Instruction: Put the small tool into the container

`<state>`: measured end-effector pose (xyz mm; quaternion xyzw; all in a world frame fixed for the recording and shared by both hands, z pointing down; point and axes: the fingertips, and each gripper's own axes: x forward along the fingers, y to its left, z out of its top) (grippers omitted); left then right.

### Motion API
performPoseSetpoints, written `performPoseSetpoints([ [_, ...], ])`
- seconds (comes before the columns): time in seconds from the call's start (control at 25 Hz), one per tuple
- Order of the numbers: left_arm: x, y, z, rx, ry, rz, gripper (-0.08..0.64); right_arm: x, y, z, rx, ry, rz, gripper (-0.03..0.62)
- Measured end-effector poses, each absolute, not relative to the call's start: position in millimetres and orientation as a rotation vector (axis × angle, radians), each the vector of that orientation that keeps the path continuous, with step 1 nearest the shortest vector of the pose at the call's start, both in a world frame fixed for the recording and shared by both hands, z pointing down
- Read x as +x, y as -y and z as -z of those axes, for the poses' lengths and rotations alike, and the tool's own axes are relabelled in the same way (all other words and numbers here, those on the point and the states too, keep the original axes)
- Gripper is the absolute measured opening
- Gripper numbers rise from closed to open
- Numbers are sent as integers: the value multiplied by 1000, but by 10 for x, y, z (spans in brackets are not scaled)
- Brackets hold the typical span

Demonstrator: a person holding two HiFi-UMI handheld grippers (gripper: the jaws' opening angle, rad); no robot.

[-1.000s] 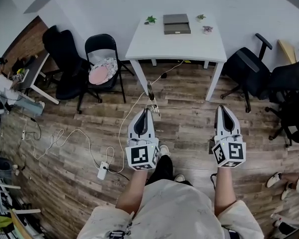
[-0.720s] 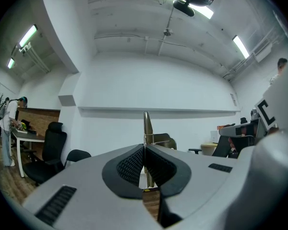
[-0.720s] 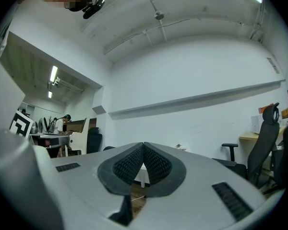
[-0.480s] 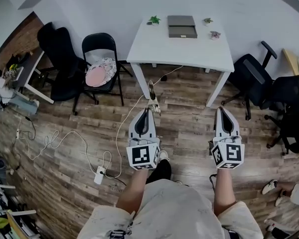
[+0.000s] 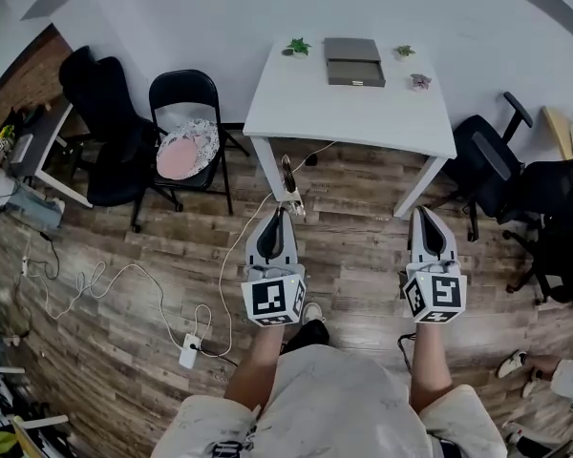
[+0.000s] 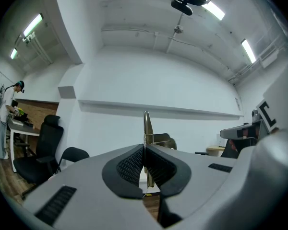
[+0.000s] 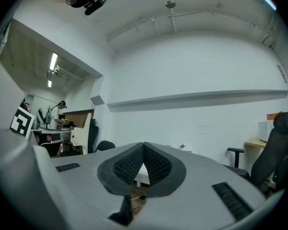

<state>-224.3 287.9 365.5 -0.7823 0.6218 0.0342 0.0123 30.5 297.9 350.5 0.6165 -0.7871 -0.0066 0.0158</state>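
Left tool (image 5: 280,212) is clamping the small brass implement (image 5: 288,181), whose long axis is running straight on ahead of the shut jaws toward the white desk (image 5: 344,108). The right tool (image 5: 428,212) is pointing the same way with its jaws pressed together on nothing. The grey container (image 5: 354,49) is sitting at the desk's far edge, well apart from both tools and roughly midway between their lines, so the coming move is probably calling for a carry forward and slightly rightward by the left hand.
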Motion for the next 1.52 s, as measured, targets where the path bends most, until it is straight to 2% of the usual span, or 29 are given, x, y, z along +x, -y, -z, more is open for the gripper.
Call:
performPoseSetpoints([
  [0.92, -2733, -1407, -3691, -2490, -1920, -137, 9, -232, -1603, -3499, 1930, 2404, 22, 15],
  [1.52, -2508, -992, -3777, -2526, -1878, -120, 9, 40, -1276, -3646, 1992, 2370, -17, 15],
])
